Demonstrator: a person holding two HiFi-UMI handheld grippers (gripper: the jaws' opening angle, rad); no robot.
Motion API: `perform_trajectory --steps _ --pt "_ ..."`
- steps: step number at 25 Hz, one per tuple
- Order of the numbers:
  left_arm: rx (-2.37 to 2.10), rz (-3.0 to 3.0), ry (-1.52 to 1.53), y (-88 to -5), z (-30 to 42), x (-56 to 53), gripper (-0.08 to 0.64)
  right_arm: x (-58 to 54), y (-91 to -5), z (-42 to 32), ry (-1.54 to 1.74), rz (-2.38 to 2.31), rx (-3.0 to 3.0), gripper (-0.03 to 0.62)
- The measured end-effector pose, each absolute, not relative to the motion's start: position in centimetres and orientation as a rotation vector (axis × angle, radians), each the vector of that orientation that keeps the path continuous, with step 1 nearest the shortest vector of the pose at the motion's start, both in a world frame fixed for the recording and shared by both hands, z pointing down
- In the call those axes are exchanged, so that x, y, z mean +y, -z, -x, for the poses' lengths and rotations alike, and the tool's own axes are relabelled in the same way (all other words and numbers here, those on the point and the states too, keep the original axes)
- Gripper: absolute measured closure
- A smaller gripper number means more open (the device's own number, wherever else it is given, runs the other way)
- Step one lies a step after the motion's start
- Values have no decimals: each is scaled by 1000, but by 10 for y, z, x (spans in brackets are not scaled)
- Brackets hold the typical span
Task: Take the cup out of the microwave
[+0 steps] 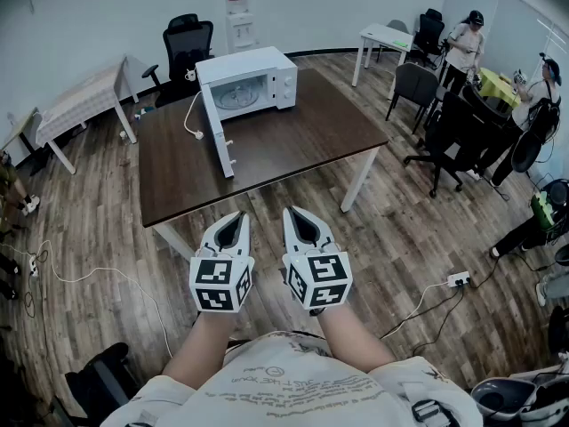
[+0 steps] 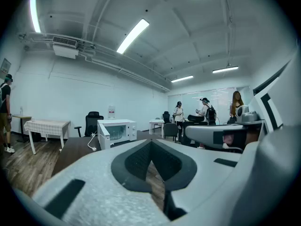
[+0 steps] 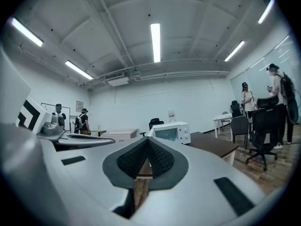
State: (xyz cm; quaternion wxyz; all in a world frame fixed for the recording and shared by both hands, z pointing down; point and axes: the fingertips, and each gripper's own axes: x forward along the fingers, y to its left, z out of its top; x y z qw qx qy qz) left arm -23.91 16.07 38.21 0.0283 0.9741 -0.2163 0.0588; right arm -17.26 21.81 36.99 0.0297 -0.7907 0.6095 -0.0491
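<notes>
Clenched shut on nothing at the left gripper (image 1: pixel 238 218), tips pressed together, only wood floor showing through the slit lower down. Same at the right gripper (image 1: pixel 292 216): jaws closed, empty. Held side by side and roughly level, close to the body, short of the near edge of the dark brown rectangular counter (image 1: pixel 302 136) on white legs. Well apart from the white boxy microwave (image 1: pixel 258 78) at the far end of that counter, its white door (image 1: pixel 218 132) swung wide toward the near side. Inside, only a round glass turntable (image 1: pixel 238 93) to be made out. Cannot pick out the cup from here, too small or hidden in the cavity. Nothing of the task done yet, by the look of things.

Likely trouble from here:
- Reaching in with jaws clenched and toppling the cup instead of straddling it.
- Clipping the edge of the open door, jutting across the approach.
- Snagging the thin white power cord (image 1: pixel 187 118) trailing over the counter left of the door.

Safer to spread the jaws wide first, then enter from the right of the door.
</notes>
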Motion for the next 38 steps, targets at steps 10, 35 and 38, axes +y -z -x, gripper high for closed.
perform_trajectory --steps 10,35,38 --pt "-677 -2992 -180 -382 236 167 552 221 -374 164 197 2432 1846 580" --pt "-581 -2985 -216 -402 124 120 552 178 -402 69 222 2514 1821 578" --pt "-585 -2980 -215 -403 105 100 552 161 -404 50 224 2517 1826 578"
